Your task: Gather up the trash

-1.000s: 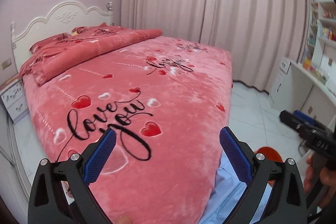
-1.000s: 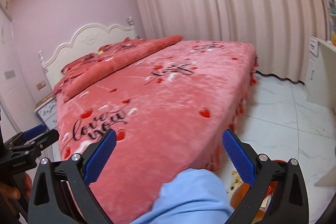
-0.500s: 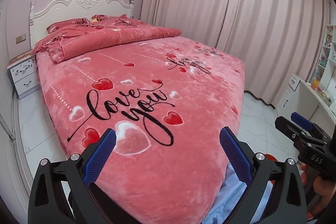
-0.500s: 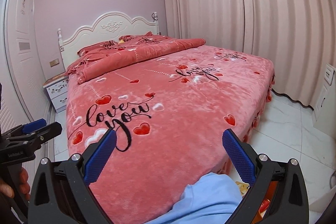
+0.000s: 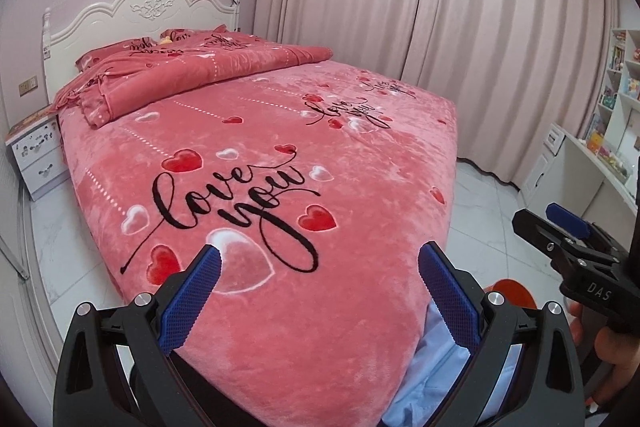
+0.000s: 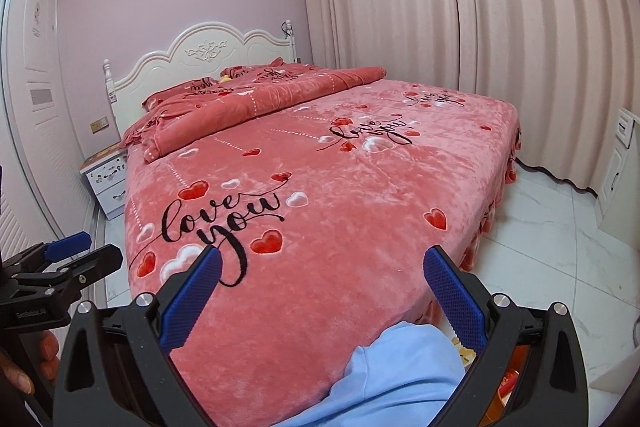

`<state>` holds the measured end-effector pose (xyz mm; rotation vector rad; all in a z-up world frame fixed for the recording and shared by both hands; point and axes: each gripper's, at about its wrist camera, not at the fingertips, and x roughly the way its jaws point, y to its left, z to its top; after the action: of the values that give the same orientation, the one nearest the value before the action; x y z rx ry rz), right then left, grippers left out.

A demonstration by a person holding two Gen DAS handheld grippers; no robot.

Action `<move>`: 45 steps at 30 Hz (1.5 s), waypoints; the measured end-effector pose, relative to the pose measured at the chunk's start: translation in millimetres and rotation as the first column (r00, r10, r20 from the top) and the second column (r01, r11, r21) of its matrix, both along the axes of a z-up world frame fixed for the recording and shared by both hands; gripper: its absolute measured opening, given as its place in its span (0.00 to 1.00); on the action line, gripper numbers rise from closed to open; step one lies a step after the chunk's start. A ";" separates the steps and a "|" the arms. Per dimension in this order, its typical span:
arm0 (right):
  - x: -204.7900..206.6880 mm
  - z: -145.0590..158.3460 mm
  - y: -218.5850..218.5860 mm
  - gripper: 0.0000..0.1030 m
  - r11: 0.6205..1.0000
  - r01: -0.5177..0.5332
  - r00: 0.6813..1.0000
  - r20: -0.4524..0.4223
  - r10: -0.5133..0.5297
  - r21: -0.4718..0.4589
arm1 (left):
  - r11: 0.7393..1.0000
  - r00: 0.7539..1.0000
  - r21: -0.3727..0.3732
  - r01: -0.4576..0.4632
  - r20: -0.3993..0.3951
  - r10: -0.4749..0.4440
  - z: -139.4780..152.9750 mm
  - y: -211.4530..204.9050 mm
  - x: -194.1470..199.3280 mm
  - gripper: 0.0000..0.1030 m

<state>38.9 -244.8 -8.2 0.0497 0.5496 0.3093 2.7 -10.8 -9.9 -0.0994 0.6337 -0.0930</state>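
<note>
Orange bin, near right floor: contents unclear. Pink bed ahead. Left claw, right claw: both apart, empty.

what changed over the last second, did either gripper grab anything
No grab. Both views lifted and swung so the bed shows more fully, headboard now well in frame. The left gripper and right gripper stayed open and empty. Bedding looks unmoved.

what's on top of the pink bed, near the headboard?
A folded pink heart-print quilt lies across the pillows; a small yellow item peeks out between them, mostly covered.
</note>
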 end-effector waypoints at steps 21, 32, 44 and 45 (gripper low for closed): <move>5.1 -7.9 -0.8 0.96 1.000 -0.015 0.999 -0.043 0.015 0.023 | 0.999 1.000 0.032 0.017 -0.009 -0.016 2.8 -5.3 1.9 0.95; 5.3 -8.9 -1.0 0.96 1.000 -0.015 0.999 -0.051 0.016 0.027 | 0.999 0.999 0.036 0.025 -0.021 -0.024 0.2 -5.2 4.3 0.95; 4.0 -14.1 1.5 0.96 0.999 -0.018 0.998 -0.068 0.020 0.032 | 0.999 0.999 0.035 0.023 -0.036 -0.022 -3.4 -3.4 5.6 0.95; 4.9 -14.9 0.8 0.96 0.999 -0.018 0.997 -0.070 0.020 0.032 | 0.999 0.999 0.034 0.022 -0.037 -0.021 -3.6 -3.7 5.7 0.95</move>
<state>43.8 -243.9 -23.2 0.0860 0.6151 0.3354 8.4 -14.5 -13.5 -0.0612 0.6725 -0.1009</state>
